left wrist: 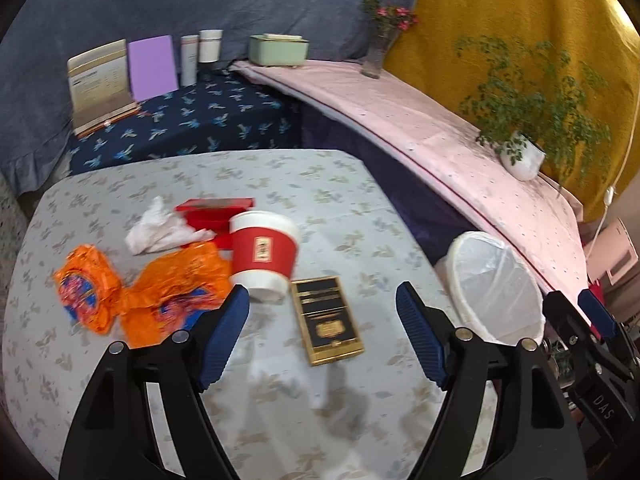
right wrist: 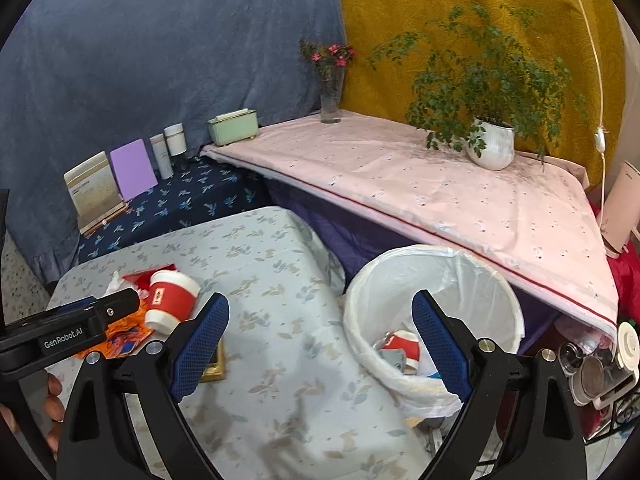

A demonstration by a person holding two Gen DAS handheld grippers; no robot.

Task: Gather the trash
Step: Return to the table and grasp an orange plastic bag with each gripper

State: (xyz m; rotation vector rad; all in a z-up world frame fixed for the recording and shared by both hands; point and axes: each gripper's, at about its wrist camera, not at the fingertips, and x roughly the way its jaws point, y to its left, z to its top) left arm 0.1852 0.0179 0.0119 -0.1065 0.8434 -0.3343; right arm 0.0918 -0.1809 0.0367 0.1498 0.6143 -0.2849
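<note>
Left gripper (left wrist: 320,344) is hanging spread wide over the pale floral-cloth surface (left wrist: 328,184), nothing between its blue pads; no earlier view, so only the present stance is told. Just ahead of it a black-and-gold flat rectangular box (left wrist: 326,320) is lying near the middle, and the red-sleeved white paper cup (left wrist: 264,254) is lying tipped on its side just beyond the left pad. Crumpled orange foil wrappers (left wrist: 160,292) are sprawling left of the cup, a white crumpled tissue (left wrist: 160,228) and a red flat box (left wrist: 214,212) sitting behind them. Front and right parts of the surface are lying bare, giving open room. Right gripper (right wrist: 320,340) is also standing spread wide and empty, poised over the surface's right edge and the white round bin with clear plastic liner (right wrist: 480,276), which is standing just off that edge, below the pink-clothed ledge (right wrist: 440,184). Inside the bin a red-and-white cup (right wrist: 402,346) and scraps are lying at the bottom. The bin's mouth is sitting close beside the surface edge.
</note>
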